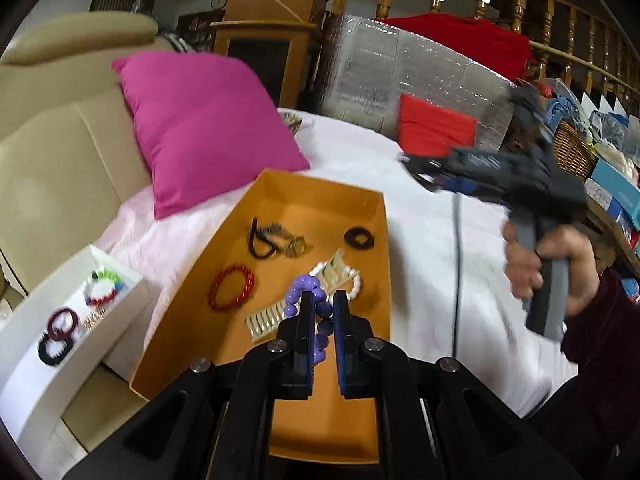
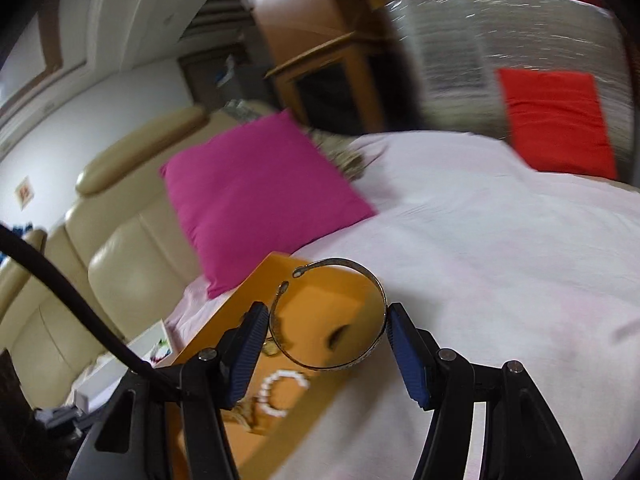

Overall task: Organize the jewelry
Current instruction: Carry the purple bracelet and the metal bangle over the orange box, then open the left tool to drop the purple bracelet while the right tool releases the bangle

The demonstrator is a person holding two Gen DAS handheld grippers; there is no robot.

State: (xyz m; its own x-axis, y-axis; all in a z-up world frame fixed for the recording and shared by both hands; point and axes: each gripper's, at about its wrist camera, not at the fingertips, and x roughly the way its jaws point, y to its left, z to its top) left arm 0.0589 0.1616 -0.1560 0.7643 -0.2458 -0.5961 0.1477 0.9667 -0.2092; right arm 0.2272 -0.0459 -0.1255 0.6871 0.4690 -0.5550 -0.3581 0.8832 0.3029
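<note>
My left gripper (image 1: 323, 300) is shut on a purple bead bracelet (image 1: 316, 314) and holds it over the orange tray (image 1: 320, 208). In the tray lie a red bead bracelet (image 1: 231, 293), a white bead bracelet (image 1: 352, 280), a black hair tie (image 1: 359, 237), a watch (image 1: 296, 245) and cream hair clips (image 1: 264, 320). My right gripper (image 2: 326, 314) is shut on a gold open bangle (image 2: 360, 356) above the tray's corner (image 2: 276, 264). It shows blurred in the left wrist view (image 1: 432, 174), raised over the bed.
A white organizer box (image 1: 52, 340) at the left holds hair ties and bead bracelets. A pink pillow (image 1: 208, 132) leans on the beige headboard (image 1: 48, 152). A white bedsheet (image 1: 432, 248) covers the bed. A red cushion (image 1: 436, 128) and clutter stand at the right.
</note>
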